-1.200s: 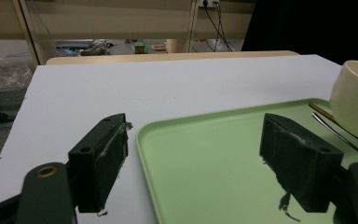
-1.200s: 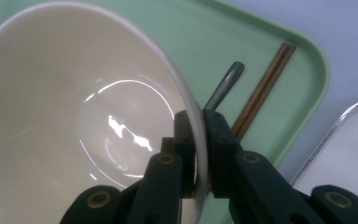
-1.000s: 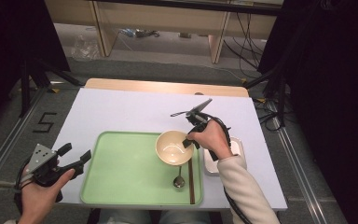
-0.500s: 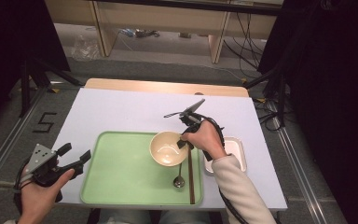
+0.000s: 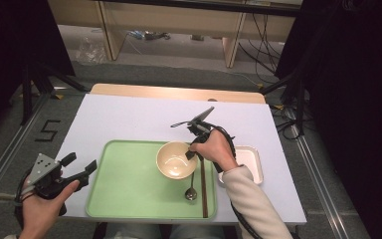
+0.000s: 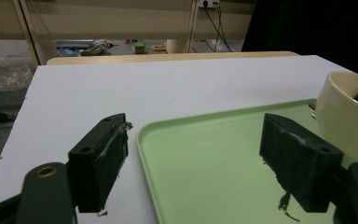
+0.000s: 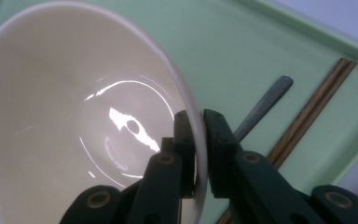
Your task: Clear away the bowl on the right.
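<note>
Right tool point(image 7: 198, 140): jaws clamped on bowl point(image 5: 175, 160) rim, one inside, one outside, gripping the thin wall for a carry | bowl: frame centre, over green tray point(image 5: 129, 199), beside spoon point(image 5: 191, 191) and chopsticks point(image 5: 204, 189) | left tool point(image 5: 77, 169): wide, empty, lower left at tray edge, on standby.

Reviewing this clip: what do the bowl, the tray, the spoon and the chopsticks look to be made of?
Bowl: glazed ceramic or glossy melamine; cream, with sharp light reflections inside.
Tray: likely plastic; uniform pale green, smooth moulded rim, soft sheen.
Spoon: looks like metal; grey, shiny bowl and handle.
Chopsticks: probably wood; brown with lengthwise grain streaks, matte.
</note>
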Demonstrator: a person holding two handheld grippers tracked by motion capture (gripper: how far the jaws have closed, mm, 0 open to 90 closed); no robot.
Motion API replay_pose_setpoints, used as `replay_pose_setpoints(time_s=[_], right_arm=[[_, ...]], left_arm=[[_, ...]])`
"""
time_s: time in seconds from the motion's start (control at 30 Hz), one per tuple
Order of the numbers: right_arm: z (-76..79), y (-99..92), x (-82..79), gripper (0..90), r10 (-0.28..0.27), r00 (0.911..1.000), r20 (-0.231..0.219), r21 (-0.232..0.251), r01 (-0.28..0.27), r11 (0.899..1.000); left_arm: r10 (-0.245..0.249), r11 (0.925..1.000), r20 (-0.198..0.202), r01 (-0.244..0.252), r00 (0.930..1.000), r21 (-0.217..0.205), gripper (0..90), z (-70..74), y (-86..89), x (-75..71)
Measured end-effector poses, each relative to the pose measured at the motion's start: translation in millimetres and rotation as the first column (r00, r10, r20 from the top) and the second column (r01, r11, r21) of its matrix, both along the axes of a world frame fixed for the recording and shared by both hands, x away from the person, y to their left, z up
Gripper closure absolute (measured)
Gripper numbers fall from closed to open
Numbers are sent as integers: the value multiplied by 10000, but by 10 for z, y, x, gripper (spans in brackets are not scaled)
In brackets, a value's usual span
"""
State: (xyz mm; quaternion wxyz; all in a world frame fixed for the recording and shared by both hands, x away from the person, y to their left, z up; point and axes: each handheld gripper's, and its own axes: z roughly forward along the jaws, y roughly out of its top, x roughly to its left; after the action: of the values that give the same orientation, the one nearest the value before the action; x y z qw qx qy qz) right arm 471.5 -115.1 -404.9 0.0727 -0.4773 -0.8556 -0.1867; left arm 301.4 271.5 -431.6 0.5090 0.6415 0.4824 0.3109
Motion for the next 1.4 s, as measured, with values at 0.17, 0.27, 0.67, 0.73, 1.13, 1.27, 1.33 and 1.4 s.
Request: replay_pose_setpoints(time_s=[0.17,0.27,0.67,0.73,1.13,1.27,1.33,1.4], right_arm=[[-15,26,-5,851,225,9997,117,-97,-224,9997],[-26,47,-10,851,181,9998,74,-32,-181,9998],[-89,131,-36,850,282,9996,-39,-227,-283,9993],[-104,139,-34,851,415,9991,29,-260,-414,9988],[-170,214,-57,850,431,9987,-263,-436,-442,9981],[-216,233,-63,849,494,9986,-161,-511,-502,9974],[-213,241,-66,848,432,9986,-296,-585,-449,9973],[-223,239,-58,849,570,9978,-334,-595,-590,9965]], left_arm=[[5,10000,-1,-5,10000,5,229,0,1,0],[-2,10000,3,2,10000,6,229,0,0,0],[-7,10000,-8,7,10000,5,230,0,2,-1],[-11,10000,-9,11,10000,10,230,0,2,-1],[-15,10000,-11,15,10000,10,229,-1,3,-1],[-1,10000,-24,1,10000,-26,229,-1,3,-2],[-7,10000,-26,7,10000,-32,230,-1,3,-3],[-15,10000,-19,15,10000,-20,230,-1,3,-2]])
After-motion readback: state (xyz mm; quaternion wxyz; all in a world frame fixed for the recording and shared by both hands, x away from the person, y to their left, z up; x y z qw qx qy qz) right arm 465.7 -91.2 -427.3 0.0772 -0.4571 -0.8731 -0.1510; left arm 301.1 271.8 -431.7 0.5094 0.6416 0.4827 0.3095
